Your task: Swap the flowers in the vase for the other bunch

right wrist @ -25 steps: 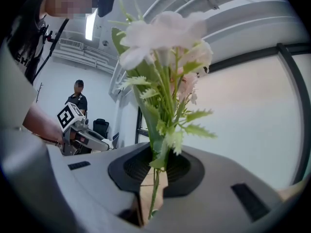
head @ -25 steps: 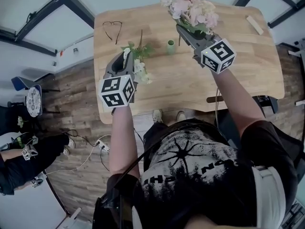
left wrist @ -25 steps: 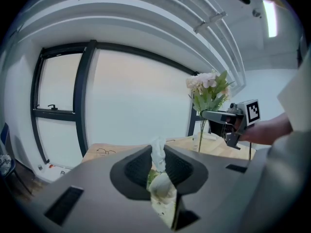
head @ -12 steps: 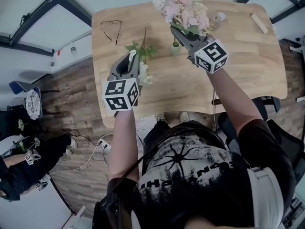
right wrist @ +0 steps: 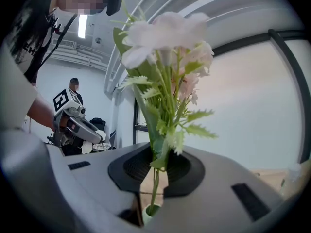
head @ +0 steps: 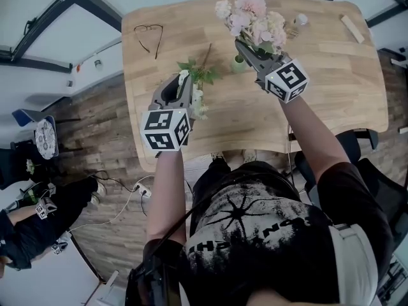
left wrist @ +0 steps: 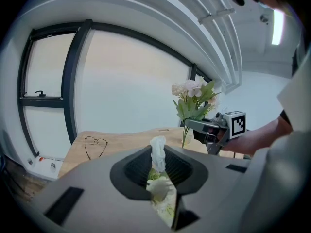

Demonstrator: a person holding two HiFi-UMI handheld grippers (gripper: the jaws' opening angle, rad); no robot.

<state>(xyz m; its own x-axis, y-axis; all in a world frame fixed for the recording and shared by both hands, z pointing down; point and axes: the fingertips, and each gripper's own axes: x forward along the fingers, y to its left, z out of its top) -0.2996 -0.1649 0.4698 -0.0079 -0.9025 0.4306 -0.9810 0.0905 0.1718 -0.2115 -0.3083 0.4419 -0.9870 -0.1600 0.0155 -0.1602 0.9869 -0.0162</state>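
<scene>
My right gripper (head: 242, 44) (right wrist: 154, 178) is shut on the stems of the pink-and-cream bunch (head: 252, 19) (right wrist: 165, 57) and holds it upright. The stem ends reach down into the mouth of the small green vase (head: 237, 62) (right wrist: 149, 211) on the wooden table (head: 319, 101). My left gripper (head: 183, 80) (left wrist: 161, 181) is shut on the white bunch (head: 199, 102) (left wrist: 158, 152). It hovers low over the table left of the vase, and the white bunch's green leaves (head: 199, 74) stick out past the jaws. The left gripper view also shows the right gripper (left wrist: 214, 127) with its pink bunch (left wrist: 194, 96).
A pair of glasses (head: 148, 34) (left wrist: 95, 144) lies at the table's far left. A wooden block (head: 352, 28) and a small pale object (head: 299, 19) lie at the far right. A person (head: 38, 215) is low on the floor at the left, near cables.
My right gripper has sunk with the pink bunch, bringing its stems down to the vase. My left gripper has dropped a little towards the table with the white bunch.
</scene>
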